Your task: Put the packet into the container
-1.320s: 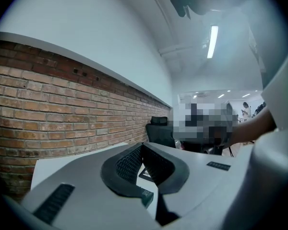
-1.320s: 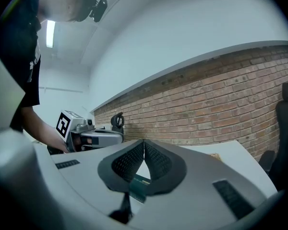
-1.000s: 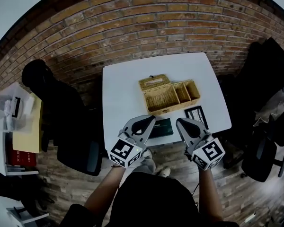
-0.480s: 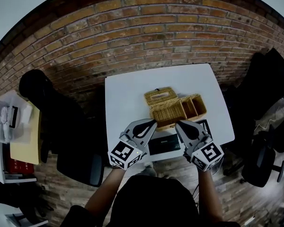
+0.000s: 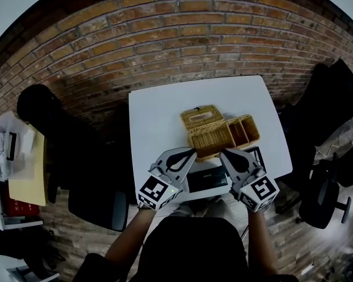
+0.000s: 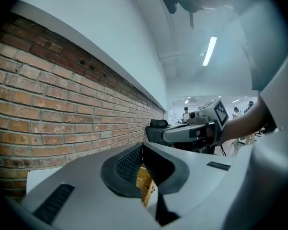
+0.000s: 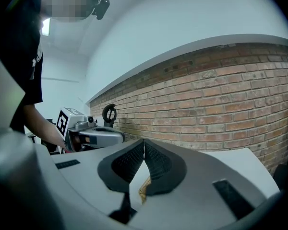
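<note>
Both grippers have advanced over the table since the earlier frames: their tips, which stood at the near edge a second ago, now reach the near wall of the basket in the head view. We note no change in the jaws, which stay closed throughout.

We identify the left gripper [image 5: 187,153] as a grey two-jaw tool with a marker cube at its rear. Its own view shows the black ribbed pads pressed together at the tip, with nothing clamped between them. A strip of wicker shows through the gap lower down, beyond the jaws.

We identify the right gripper [image 5: 226,154] as a matching grey tool. Its pads also meet at the tip and hold nothing.

The dark rectangular flat packet [image 5: 207,180] lies on the white square table [image 5: 159,116], close to the near edge. It sits between the two gripper bodies in the head view, and neither tool grasps it. We cannot tell from these views whether either tool touches it.

The woven tan wicker basket [image 5: 210,138] stands just beyond the packet, with its lid raised at the far side and smaller compartments on its right. Its main compartment is bare.

A second dark flat piece with a pale border [image 5: 258,154] lies on the table at the right, partly behind the right gripper.

A red brick wall [image 5: 182,34] rises behind the table.
</note>
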Available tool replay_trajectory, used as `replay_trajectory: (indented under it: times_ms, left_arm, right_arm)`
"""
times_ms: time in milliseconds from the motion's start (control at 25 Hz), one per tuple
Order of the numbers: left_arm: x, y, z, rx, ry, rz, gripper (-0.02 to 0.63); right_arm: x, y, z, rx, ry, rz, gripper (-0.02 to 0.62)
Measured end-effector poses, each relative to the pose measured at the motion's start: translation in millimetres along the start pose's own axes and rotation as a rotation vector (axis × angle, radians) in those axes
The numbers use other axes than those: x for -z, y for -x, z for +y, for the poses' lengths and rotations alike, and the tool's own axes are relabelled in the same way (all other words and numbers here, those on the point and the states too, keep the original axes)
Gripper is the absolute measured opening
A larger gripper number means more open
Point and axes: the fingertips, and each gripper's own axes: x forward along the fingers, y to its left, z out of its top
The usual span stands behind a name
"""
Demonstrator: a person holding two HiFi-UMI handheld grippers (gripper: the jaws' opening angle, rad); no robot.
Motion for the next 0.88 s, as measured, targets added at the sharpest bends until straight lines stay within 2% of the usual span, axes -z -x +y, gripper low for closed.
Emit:
replay_trajectory:
  times_ms: [240, 360, 480, 640, 680, 760, 880]
  left_arm:
    - [6, 0, -4, 0.0, 0.003, 0.01, 0.009]
    - [12, 0, -9, 0.01, 0.028, 0.019, 0.009]
    - [21, -2, -14, 0.02, 0.027, 0.052, 0.009]
    - [42, -5, -23, 0.024, 0.008, 0.141, 0.012]
    - [46, -6, -26, 0.031, 0.024, 0.151, 0.043]
    - [53, -7, -32, 0.051, 0.073, 0.159, 0.171]
    - [70, -4, -40, 0.069, 0.084, 0.21, 0.274]
  right_arm:
    - [-1, -5, -2, -0.063, -0.006, 0.01, 0.005]
    - [12, -3, -5, -0.117, 0.035, 0.074, 0.005]
    - [27, -2, 0, -0.218, 0.101, 0.17, 0.006]
    - [52, 4, 12, -0.389, 0.166, 0.305, 0.006]
    - [58, 6, 13, -0.418, 0.186, 0.334, 0.008]
    - [70, 8, 16, -0.466, 0.234, 0.39, 0.021]
    - [90, 10, 23, -0.539, 0.29, 0.47, 0.095]
